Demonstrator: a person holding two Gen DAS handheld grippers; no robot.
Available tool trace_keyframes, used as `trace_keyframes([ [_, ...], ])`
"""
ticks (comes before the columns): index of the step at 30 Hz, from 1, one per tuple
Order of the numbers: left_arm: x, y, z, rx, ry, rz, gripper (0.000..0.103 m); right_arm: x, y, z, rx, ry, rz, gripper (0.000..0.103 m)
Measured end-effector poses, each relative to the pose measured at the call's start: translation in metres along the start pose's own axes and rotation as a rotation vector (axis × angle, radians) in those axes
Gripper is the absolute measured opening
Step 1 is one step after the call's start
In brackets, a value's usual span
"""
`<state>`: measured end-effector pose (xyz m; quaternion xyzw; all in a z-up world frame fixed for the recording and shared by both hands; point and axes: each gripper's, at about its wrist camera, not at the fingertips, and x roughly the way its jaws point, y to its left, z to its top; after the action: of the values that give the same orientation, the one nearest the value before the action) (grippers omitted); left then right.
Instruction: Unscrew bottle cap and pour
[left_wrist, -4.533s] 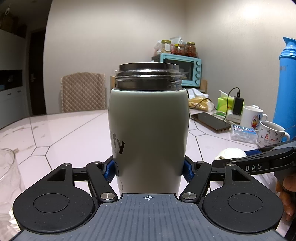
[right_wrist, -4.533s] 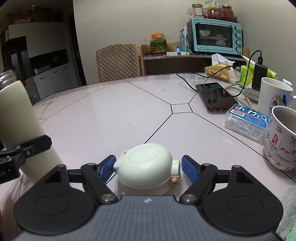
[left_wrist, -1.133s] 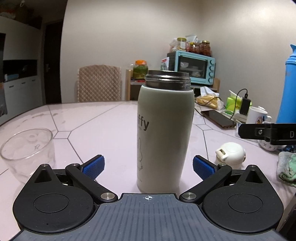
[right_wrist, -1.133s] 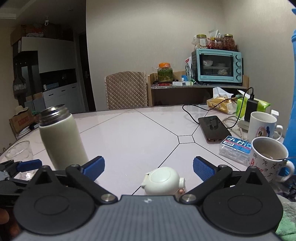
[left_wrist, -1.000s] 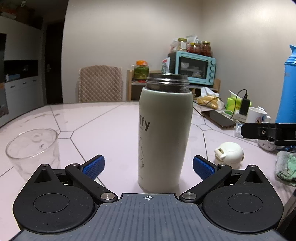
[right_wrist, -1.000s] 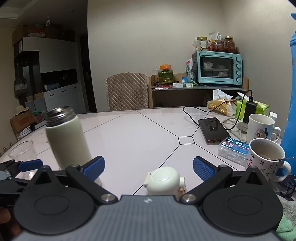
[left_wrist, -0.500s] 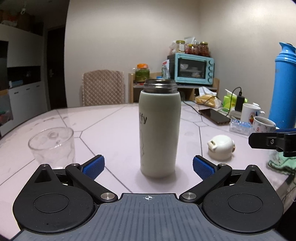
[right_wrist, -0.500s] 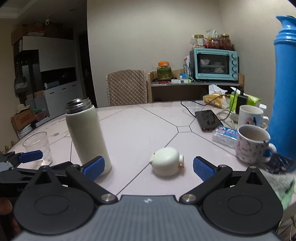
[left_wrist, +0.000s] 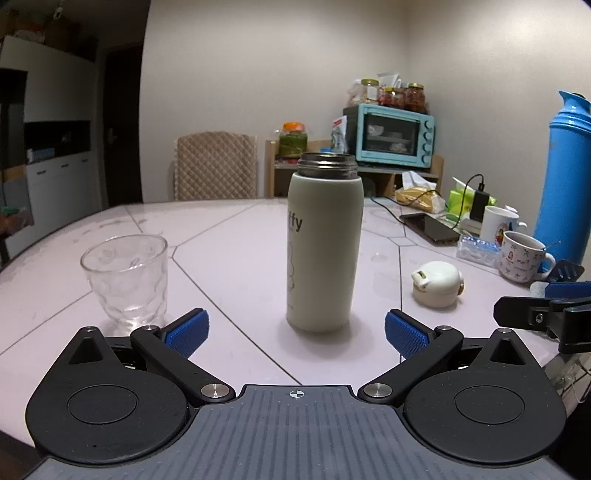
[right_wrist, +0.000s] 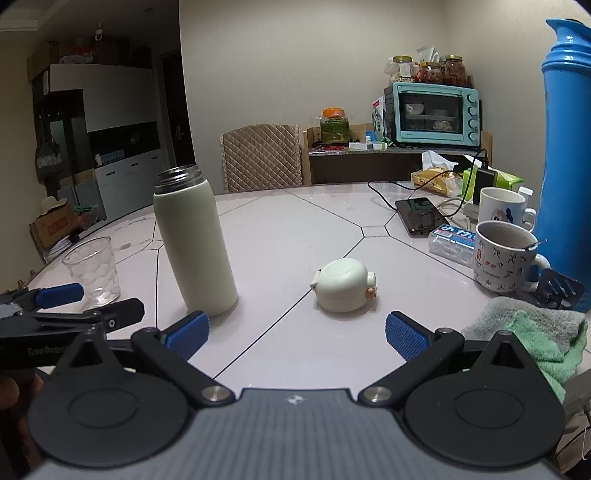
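The left tool (left_wrist: 295, 332) gapes wide and holds nothing; the right tool (right_wrist: 297, 334) is just as wide and bare. Ahead of the left one, the bottle (left_wrist: 323, 243) stands upright and uncapped on the desk (left_wrist: 240, 236), well in from the edges. Its cap (right_wrist: 343, 284) lies toward the desk's right edge, apart from the bottle. The glass (left_wrist: 125, 278) sits toward the left edge. Only the right view shows the green cloth (right_wrist: 532, 332) at the near right edge.
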<state>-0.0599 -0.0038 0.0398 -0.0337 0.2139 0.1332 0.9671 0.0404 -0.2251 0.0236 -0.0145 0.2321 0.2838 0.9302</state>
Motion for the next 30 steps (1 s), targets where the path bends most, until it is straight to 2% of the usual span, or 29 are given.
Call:
trace_keyframes([
  [30,-0.0022,-0.0032,-0.0069,-0.016,0.031,0.01,0.103,-0.0045,-0.0014,-0.0037,-0.005,0.008,-0.002,0.103],
])
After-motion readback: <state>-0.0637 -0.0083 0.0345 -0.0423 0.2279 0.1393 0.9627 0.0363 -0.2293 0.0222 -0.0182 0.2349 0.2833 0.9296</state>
